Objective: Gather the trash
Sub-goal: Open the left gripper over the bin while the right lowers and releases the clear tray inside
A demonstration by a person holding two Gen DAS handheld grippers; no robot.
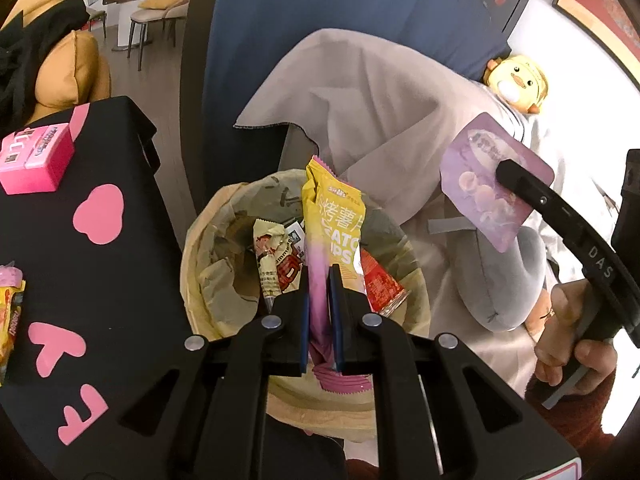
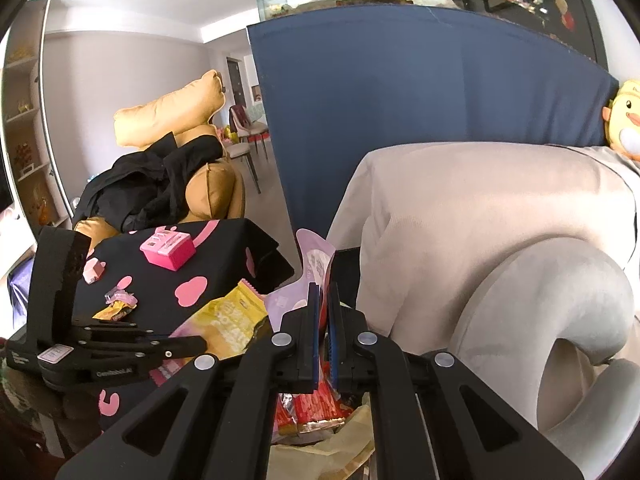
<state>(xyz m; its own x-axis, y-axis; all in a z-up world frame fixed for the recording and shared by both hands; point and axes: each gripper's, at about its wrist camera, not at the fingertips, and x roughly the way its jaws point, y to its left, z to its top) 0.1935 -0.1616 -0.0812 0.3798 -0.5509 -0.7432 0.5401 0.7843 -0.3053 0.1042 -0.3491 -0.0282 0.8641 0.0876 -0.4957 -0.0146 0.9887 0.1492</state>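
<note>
With the left gripper [image 1: 319, 280] clamped on the yellow potato chips bag [image 1: 334, 216] directly over the lined trash bin [image 1: 208, 248], it should release straight down, then the right gripper [image 2: 324, 300], apparently pinching the purple snack pouch [image 1: 490, 184], swings in over the bin.

Clamped in the left claw [image 1: 319, 308], the glossy yellow-and-pink chip packet [image 1: 334, 224] looks like plastic film. Below it, the bin liner [image 1: 224, 216] is crinkled, matt tan. Left, the surface [image 1: 116, 264] wears matt black cloth.
</note>
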